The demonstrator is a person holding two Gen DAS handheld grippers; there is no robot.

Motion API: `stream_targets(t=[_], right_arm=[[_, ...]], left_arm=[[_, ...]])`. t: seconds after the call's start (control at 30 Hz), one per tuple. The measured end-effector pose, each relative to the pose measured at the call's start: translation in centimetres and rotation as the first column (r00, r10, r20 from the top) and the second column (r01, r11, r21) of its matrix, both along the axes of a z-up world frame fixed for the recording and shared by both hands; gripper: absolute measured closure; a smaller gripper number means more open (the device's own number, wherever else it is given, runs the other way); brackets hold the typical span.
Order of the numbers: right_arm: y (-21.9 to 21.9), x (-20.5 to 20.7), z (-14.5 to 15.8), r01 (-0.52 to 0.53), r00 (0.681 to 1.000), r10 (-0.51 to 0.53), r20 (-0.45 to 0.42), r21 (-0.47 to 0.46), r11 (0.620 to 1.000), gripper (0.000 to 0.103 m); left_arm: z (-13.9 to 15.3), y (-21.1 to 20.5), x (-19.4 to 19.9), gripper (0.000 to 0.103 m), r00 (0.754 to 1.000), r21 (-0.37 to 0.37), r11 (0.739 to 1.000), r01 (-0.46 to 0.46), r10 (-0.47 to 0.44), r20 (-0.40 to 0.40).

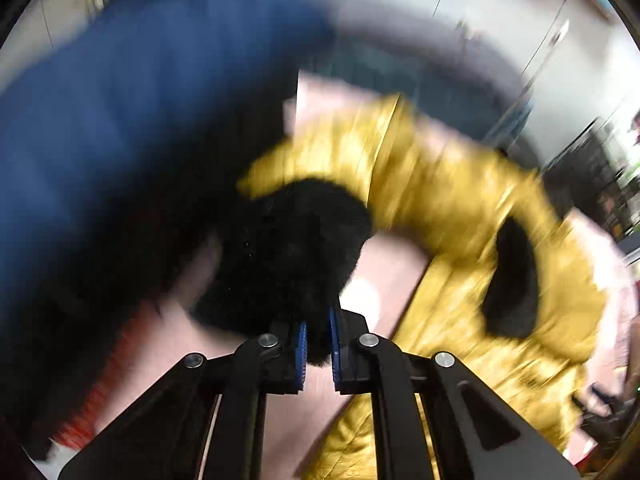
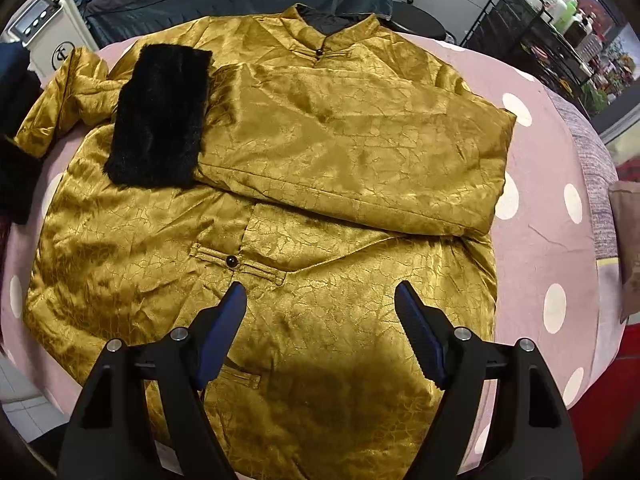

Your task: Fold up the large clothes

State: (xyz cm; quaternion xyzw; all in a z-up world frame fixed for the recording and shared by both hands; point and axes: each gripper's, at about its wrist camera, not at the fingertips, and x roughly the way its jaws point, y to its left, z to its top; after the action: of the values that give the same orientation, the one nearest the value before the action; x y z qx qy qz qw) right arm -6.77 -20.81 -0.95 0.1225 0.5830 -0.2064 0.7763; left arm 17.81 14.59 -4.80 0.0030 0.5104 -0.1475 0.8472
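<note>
My left gripper (image 1: 318,340) was clamped on the black fur cuff (image 1: 288,248), sleeve lifted off the desk (image 2: 552,216); fur could slip. My right gripper (image 2: 320,320) hung apart over the jacket (image 2: 320,152) lying flat; a tug might drag it askew.

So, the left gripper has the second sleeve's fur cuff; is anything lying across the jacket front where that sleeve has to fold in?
Yes. The first sleeve is already folded across the chest of the gold jacket, its black fur cuff resting near the left shoulder. The held cuff, shut in the left gripper, would land on top of it. Nothing else is visible there.
</note>
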Motion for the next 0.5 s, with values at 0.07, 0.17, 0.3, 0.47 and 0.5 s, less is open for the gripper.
stream_targets(t=[0.07,0.17,0.3,0.47,0.5], right_arm=[[-0.1,0.2,-0.1,0.006,1.0,-0.006,0.002,0.011,1.0,0.027],[0.2,0.6,0.0,-0.005,1.0,0.005,0.011,0.02,1.0,0.027],[1.0,1.0,0.4,-0.044,0.999,0.043,0.031,0.02,0.999,0.027],[0.7,0.7,0.6,-0.032,0.999,0.032,0.042,0.018,0.999,0.027],[0.4,0.6,0.5,-0.02,0.999,0.019,0.042,0.024,0.999,0.027]], left_arm=[[6.3,1.8,0.5,0.096,0.995,-0.083,0.996,-0.011,0.019,0.095],[14.3,5.1,1.4,0.096,0.969,-0.183,0.982,-0.034,0.078,0.236],[18.2,8.6,3.8,0.097,0.943,-0.273,0.953,-0.133,0.206,0.262],[16.3,7.3,5.2,0.097,0.959,-0.256,0.953,-0.161,0.213,0.188],[15.6,5.9,5.0,0.097,0.966,-0.252,0.957,-0.143,0.19,0.174]])
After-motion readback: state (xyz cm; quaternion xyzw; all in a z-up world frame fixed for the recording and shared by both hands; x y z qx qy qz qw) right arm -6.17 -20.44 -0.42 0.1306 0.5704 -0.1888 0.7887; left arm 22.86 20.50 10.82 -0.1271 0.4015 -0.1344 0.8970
